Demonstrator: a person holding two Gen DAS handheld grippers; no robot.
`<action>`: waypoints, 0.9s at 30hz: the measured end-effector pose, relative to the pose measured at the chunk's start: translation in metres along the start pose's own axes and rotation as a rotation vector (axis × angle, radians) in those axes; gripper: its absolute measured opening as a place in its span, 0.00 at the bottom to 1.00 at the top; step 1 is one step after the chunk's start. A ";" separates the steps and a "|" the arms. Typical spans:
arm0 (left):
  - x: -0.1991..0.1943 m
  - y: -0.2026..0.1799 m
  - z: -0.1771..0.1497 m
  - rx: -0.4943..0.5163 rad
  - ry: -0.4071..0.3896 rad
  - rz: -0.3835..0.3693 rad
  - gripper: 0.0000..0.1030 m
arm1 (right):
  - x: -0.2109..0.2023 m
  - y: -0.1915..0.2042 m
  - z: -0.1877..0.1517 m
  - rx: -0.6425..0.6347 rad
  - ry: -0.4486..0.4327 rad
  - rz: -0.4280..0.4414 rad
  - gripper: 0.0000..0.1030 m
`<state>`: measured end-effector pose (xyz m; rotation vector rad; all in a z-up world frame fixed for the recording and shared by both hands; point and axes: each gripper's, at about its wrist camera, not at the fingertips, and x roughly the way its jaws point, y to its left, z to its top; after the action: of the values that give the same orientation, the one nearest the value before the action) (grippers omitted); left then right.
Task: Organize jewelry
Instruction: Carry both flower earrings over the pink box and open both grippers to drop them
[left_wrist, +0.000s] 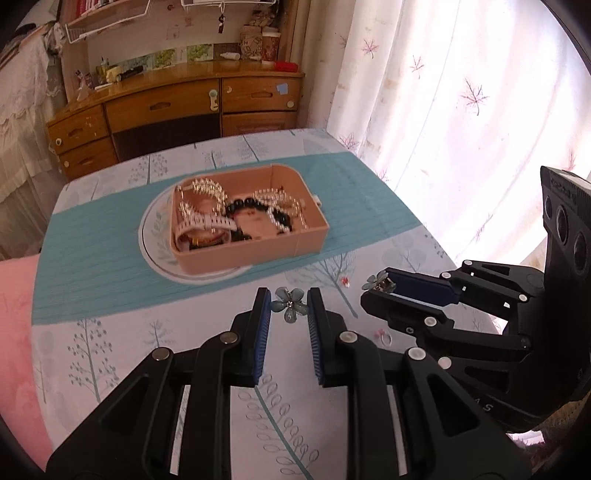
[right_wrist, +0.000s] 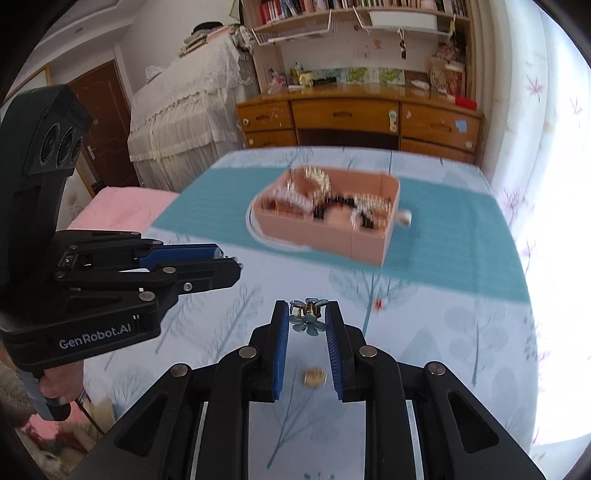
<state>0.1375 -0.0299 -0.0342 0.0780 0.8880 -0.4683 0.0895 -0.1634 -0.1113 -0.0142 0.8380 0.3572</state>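
Observation:
My left gripper (left_wrist: 289, 307) is shut on a pale blue flower hair clip (left_wrist: 289, 305), held above the table. My right gripper (right_wrist: 307, 316) is shut on a second blue flower clip (right_wrist: 307, 317); that clip also shows at its tips in the left wrist view (left_wrist: 380, 281). A pink open box (left_wrist: 258, 247) full of pearl strands, black beads and a white watch strap sits on a white plate (left_wrist: 155, 236) ahead; it is blurred in the right wrist view (right_wrist: 332, 236). The left gripper appears at left in the right wrist view (right_wrist: 231, 264).
A small pink ring (left_wrist: 382, 336) and a tiny red earring (left_wrist: 346, 281) lie on the tree-print tablecloth (left_wrist: 110, 350). A small gold piece (right_wrist: 315, 376) lies under my right gripper. A pink cushion (left_wrist: 18, 332) is at left, curtains (left_wrist: 461, 92) at right, a wooden desk (left_wrist: 177, 107) behind.

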 end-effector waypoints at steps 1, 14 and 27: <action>0.001 0.001 0.012 0.004 -0.008 0.000 0.17 | 0.000 -0.002 0.011 0.003 -0.014 0.000 0.19; 0.053 0.049 0.136 -0.022 0.007 0.125 0.17 | 0.065 -0.052 0.130 0.177 0.033 0.080 0.19; 0.099 0.061 0.125 -0.040 0.124 0.107 0.41 | 0.114 -0.065 0.146 0.240 0.105 0.083 0.30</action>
<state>0.3079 -0.0433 -0.0379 0.1179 1.0089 -0.3482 0.2854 -0.1675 -0.1051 0.2268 0.9827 0.3340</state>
